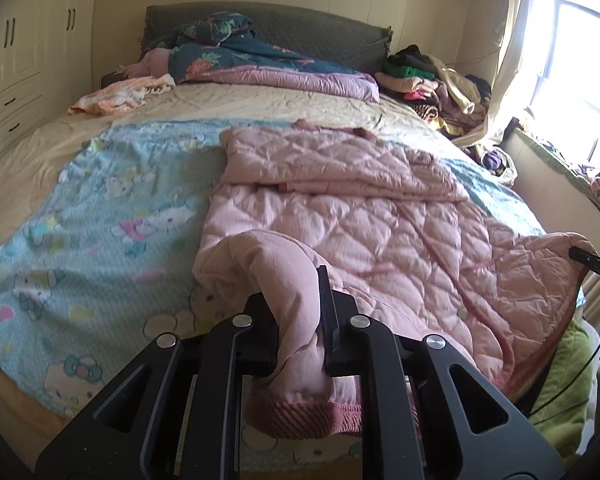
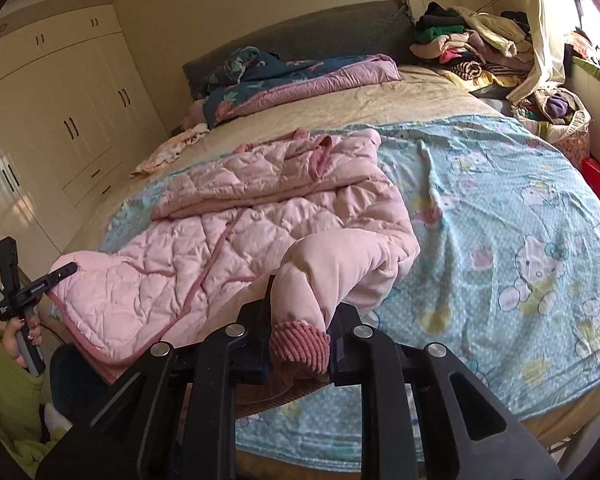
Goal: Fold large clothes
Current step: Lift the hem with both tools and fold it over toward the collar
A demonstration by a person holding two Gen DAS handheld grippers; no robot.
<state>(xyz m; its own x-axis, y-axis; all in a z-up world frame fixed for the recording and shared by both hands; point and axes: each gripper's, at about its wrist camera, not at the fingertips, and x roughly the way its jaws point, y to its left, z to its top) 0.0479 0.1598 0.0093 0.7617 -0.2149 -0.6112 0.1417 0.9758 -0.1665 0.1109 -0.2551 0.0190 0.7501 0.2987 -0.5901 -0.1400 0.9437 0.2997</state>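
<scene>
On the bed (image 1: 28, 148), over a blue sheet (image 1: 100, 200), a pink jacket (image 1: 340, 208) is laid lengthwise, collar far, hem near. Left tongs (image 1: 300, 320) are clenched on one sleeve (image 1: 260, 264) by its cuff; right tongs (image 2: 300, 332) are clenched on the other cuff (image 2: 298, 344). Both sleeves are lifted at the near end; the body stretches ahead, so the fold is judged to run forward.

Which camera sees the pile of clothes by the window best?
The right wrist view: the clothes pile sits clear at the bed's far corner, colours easy to tell. The left wrist view shows the same pile too, but window glare washes out its right side.
</scene>
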